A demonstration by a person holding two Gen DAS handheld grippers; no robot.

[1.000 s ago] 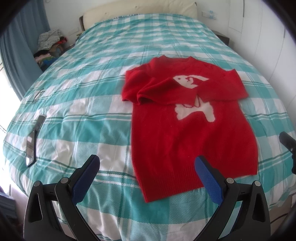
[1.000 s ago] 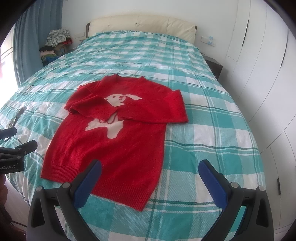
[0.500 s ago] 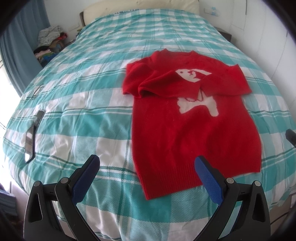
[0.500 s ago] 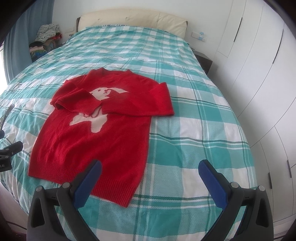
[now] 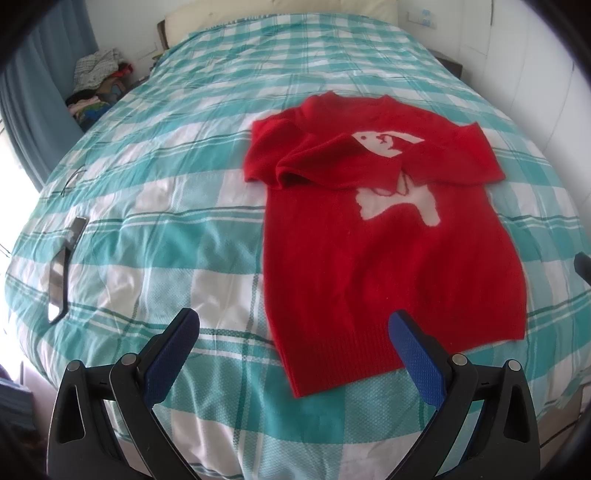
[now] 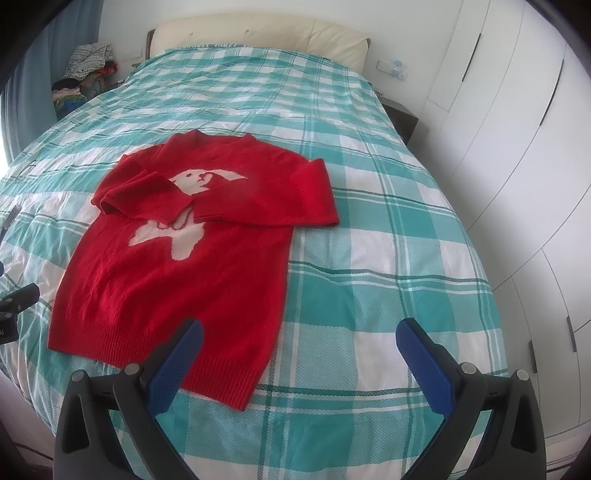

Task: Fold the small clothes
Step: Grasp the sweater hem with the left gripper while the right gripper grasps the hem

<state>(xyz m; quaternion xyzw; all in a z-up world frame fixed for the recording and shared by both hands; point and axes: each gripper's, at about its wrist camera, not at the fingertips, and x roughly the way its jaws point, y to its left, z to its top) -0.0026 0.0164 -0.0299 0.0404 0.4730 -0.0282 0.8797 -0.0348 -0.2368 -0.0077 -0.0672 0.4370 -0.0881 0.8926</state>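
A small red sweater [image 5: 388, 243] with a white animal on its chest lies flat on the bed, both sleeves folded across the chest; it also shows in the right wrist view [image 6: 177, 266]. My left gripper [image 5: 293, 334] is open and empty, above the bed's front edge at the sweater's front left hem corner. My right gripper [image 6: 299, 343] is open and empty, above the hem's front right corner. Neither touches the sweater. A part of the left gripper shows at the left edge of the right wrist view [image 6: 16, 301].
The bed has a teal and white checked cover [image 5: 177, 177] and a cream headboard [image 6: 258, 33]. A dark flat object [image 5: 61, 269] lies near the bed's left edge. A clothes pile [image 5: 98, 85] sits at the far left. White wardrobe doors [image 6: 517, 129] line the right.
Both grippers have moved in the last second, and the sweater's place in each view has shifted. The sweater has not moved on the bed. Both grippers have stayed open.
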